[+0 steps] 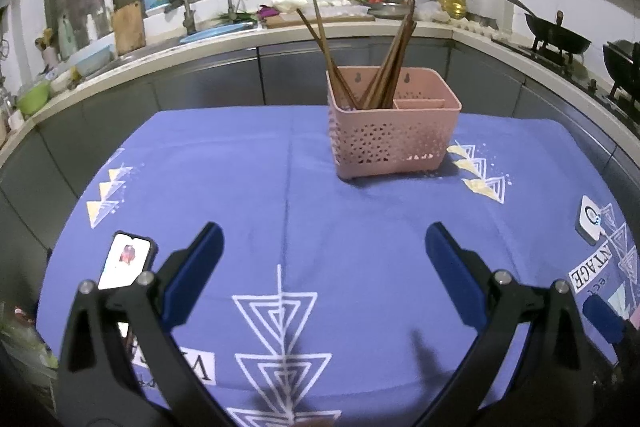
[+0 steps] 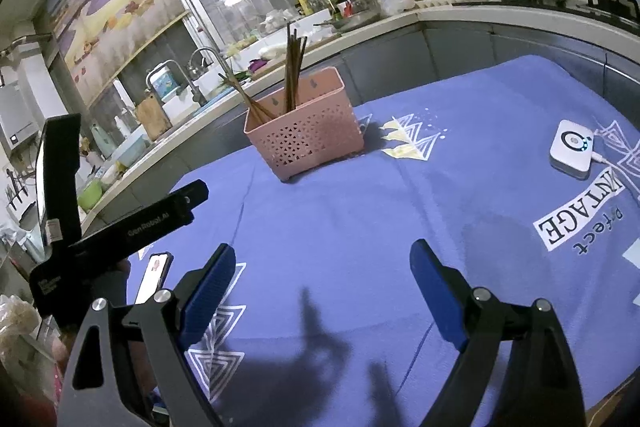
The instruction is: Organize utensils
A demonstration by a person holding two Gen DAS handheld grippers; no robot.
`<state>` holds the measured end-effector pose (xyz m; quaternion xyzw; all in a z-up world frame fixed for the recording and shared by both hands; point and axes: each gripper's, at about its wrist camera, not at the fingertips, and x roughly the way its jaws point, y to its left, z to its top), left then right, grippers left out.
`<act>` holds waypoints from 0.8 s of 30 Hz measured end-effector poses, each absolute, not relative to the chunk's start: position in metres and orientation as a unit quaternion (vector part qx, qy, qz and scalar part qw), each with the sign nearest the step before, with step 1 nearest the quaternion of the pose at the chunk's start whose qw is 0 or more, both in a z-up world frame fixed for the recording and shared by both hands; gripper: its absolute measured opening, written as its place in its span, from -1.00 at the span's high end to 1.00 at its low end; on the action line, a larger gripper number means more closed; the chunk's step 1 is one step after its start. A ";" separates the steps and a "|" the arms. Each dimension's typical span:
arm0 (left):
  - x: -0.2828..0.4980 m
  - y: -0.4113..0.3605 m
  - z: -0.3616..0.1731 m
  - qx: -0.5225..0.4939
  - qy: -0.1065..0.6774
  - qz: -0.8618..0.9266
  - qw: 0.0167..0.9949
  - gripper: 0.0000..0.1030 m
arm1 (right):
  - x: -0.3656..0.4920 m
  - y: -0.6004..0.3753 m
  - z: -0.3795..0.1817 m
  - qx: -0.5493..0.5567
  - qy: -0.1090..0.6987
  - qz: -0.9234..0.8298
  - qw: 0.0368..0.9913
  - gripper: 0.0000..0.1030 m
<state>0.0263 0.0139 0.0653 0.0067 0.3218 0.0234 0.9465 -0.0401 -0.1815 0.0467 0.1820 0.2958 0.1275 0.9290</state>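
**Both grippers open, well short of the caddy**

Found the pink caddy [image 1: 394, 135] standing upright toward the far side of the blue tablecloth [image 1: 240, 167], well apart from both tools. Counted no loose utensils on the cloth in either view. Saw the wooden chopsticks [image 1: 384, 67] all in the caddy's larger compartment, splayed into two leaning bunches, and the smaller compartment [image 1: 420, 103] apparently empty.

Saw the left gripper [image 1: 323, 231] spread wide over bare cloth, nothing between its blue pads. Saw the right gripper [image 2: 322, 247] equally wide and equally empty, angled toward the caddy from the right.

Judged the sorting largely done, with gathering the splayed sticks, or steadying the caddy, as the likely step in hand; could not tell which from these views.

Called for care on three counts:
- Needed one tool on the caddy wall before any touch on the sticks, since a light, perforated plastic bin probably slides or tips on cloth.
- Favoured a grip low on the bunch, near the rim, rather than at the swaying tips.
- Favoured a slow closing, to avoid flicking thin, round sticks out of the pads.

Noted the phone [image 1: 126, 261] near the left tool and a white device [image 2: 572, 149] off to the right, both worth avoiding on the way in.
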 end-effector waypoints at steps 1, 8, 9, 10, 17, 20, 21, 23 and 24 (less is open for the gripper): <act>0.026 0.015 0.066 0.007 0.320 0.027 0.947 -0.88 | -0.041 -0.181 0.048 0.180 0.294 0.128 0.930 -0.70; 0.018 0.012 0.072 0.023 0.303 0.025 0.952 -0.88 | -0.042 -0.180 0.050 0.175 0.289 0.127 0.933 -0.70; 0.017 0.010 0.072 0.026 0.302 0.025 0.953 -0.88 | -0.043 -0.180 0.050 0.174 0.289 0.128 0.933 -0.70; 0.016 0.009 0.072 0.030 0.302 0.025 0.953 -0.88 | -0.043 -0.179 0.051 0.173 0.290 0.128 0.932 -0.70; 0.017 0.007 0.075 0.024 0.306 0.019 0.952 -0.88 | -0.041 -0.182 0.050 0.172 0.299 0.128 0.930 -0.70; 0.016 0.010 0.076 0.012 0.303 0.017 0.953 -0.88 | -0.042 -0.182 0.049 0.172 0.295 0.126 0.931 -0.70; 0.015 0.010 0.076 0.010 0.304 0.015 0.953 -0.88 | -0.041 -0.181 0.048 0.174 0.298 0.127 0.930 -0.70; 0.015 0.012 0.076 0.001 0.304 0.002 0.953 -0.88 | -0.040 -0.180 0.048 0.174 0.300 0.127 0.929 -0.70; 0.014 0.013 0.077 -0.003 0.303 -0.002 0.953 -0.88 | -0.040 -0.180 0.048 0.171 0.299 0.127 0.930 -0.70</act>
